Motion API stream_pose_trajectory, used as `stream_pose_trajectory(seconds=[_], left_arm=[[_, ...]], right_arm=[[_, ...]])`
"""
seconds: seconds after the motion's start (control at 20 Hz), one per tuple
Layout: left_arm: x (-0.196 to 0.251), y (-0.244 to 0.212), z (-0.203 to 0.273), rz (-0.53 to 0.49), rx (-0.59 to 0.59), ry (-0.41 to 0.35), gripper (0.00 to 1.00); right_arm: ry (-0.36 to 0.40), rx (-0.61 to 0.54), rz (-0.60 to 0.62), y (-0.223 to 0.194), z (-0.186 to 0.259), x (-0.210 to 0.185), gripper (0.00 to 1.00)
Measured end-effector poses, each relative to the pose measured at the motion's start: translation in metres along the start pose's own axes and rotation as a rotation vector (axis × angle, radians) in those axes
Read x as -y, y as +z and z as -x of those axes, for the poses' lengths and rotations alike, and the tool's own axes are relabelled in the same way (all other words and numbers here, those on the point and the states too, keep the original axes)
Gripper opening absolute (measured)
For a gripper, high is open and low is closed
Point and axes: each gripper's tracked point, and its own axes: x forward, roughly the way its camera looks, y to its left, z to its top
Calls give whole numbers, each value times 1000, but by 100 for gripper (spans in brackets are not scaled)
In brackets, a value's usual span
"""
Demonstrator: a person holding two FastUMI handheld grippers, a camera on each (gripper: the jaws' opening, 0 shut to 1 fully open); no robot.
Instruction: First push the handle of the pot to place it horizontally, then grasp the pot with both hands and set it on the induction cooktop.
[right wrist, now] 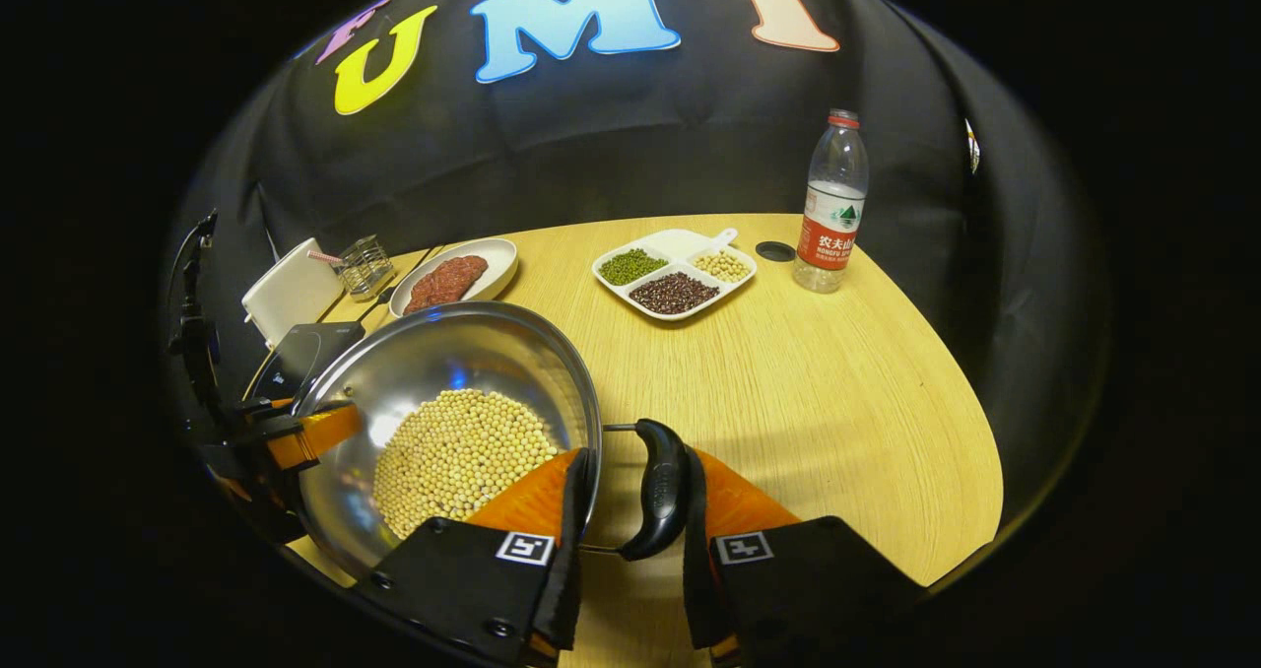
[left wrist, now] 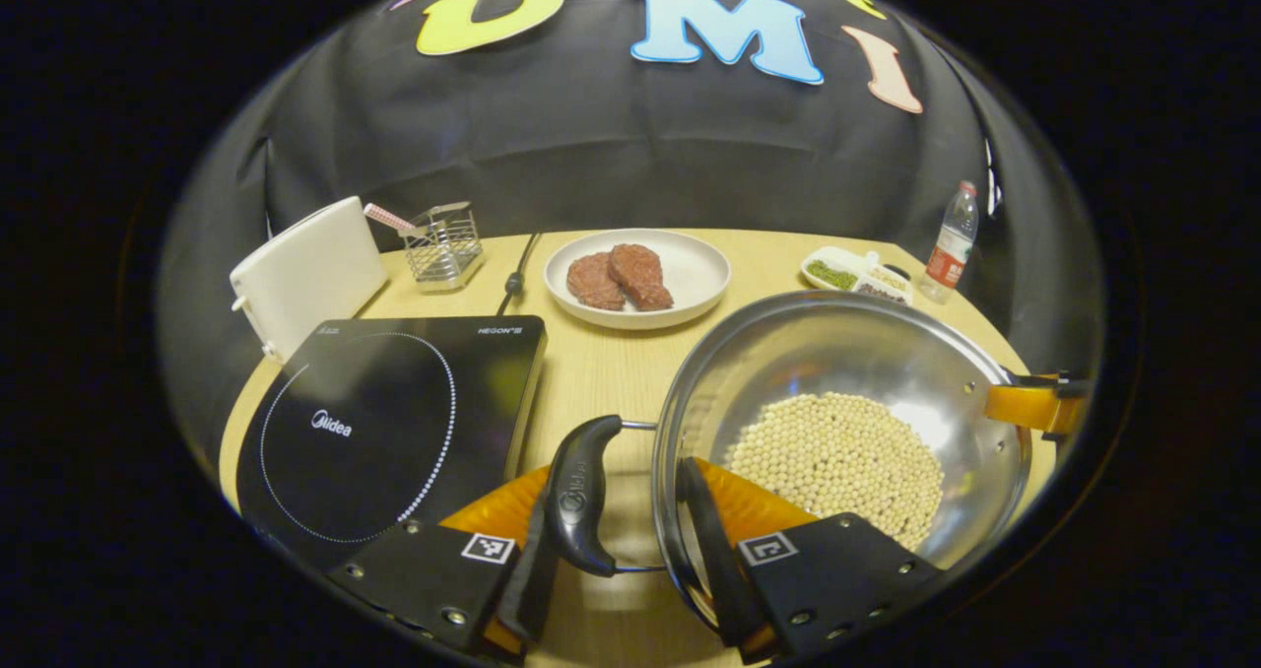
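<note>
Left gripper [left wrist: 630, 540] – straddling pot [left wrist: 837, 432] handle [left wrist: 581, 496] | cooktop [left wrist: 394, 422] "Midea"

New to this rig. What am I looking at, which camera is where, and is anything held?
There is no robot arm: a person holds a two-finger gripper in each hand. Each picture comes from a fisheye camera riding on one gripper, looking along its fingers.

Left gripper view: the left gripper straddles one black handle of the pot, which holds pale beans. The cooktop sits just beside it.

Right gripper view: the right gripper straddles the opposite handle.

Both jaws stand apart around the handles, so nothing looks clamped yet, and the pot is not on the cooktop.

Also on the table: a plate with meat, a divided dish of beans, a bottle, a wire rack and a white box.
</note>
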Motion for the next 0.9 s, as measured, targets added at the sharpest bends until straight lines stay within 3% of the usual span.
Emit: stream_pose_trajectory(seconds=[0.05,0.2,0.45,0.55,0.9], left_arm=[[-1,3,0,16,6,0,62],[-1,2,1,52,-6,-3,58],[0,18,15,47,17,-2,60],[-4,28,22,40,26,-2,58],[-34,50,49,20,55,-16,60]], right_arm=[[1,-1,-5,1,0,0,45],[5,0,-11,2,0,0,41],[6,21,-18,11,13,-1,45],[11,28,-29,18,19,-6,41],[0,51,-44,30,45,-38,41]])
